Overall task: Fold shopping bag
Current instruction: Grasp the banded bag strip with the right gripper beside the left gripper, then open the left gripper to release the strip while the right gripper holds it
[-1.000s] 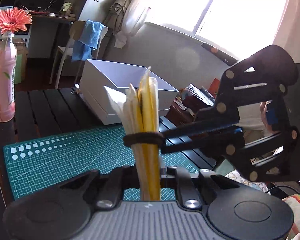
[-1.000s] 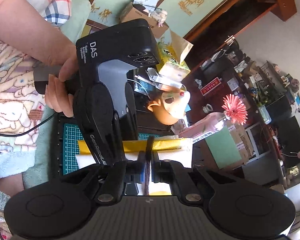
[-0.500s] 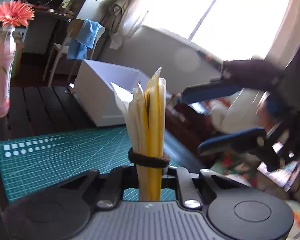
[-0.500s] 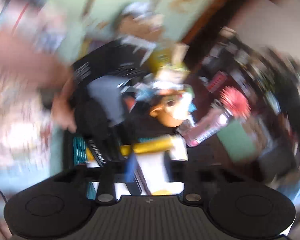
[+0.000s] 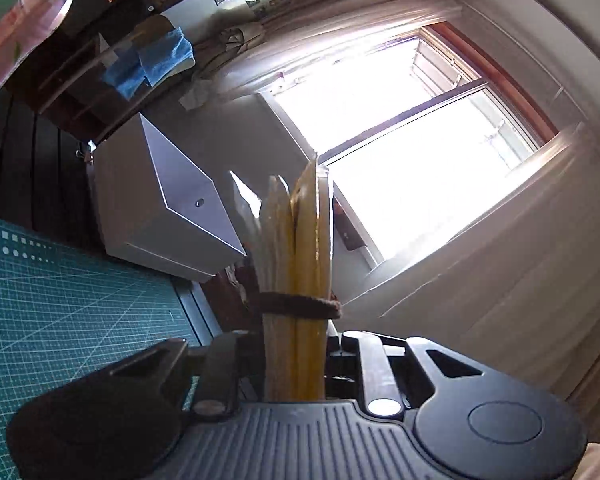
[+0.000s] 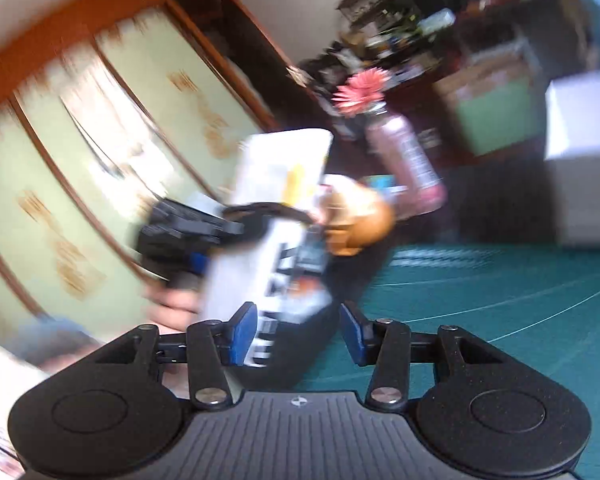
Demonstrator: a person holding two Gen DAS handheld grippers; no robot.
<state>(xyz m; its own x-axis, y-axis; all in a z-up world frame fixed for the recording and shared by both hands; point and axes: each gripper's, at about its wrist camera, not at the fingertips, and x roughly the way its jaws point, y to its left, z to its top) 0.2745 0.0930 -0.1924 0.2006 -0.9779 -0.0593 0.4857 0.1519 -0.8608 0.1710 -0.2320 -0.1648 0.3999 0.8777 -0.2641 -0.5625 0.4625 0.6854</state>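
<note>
Your left gripper (image 5: 294,364) is clamped on the folded shopping bag (image 5: 296,248), bound by a dark elastic band (image 5: 298,306) and standing upright before the white box (image 5: 156,204). Your right gripper (image 6: 298,334) gapes wide, gripping nothing, over the green cutting mat (image 6: 500,300); the pink bottle (image 6: 412,164) stands beyond.

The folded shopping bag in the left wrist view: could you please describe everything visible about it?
The folded shopping bag is a narrow bundle of yellow and pale, thin, plastic-looking layers, seen edge-on. A dark elastic band wraps its lower part. It stands upright, clamped at its base in the left gripper, its pointed top fanning slightly against the bright window.
</note>
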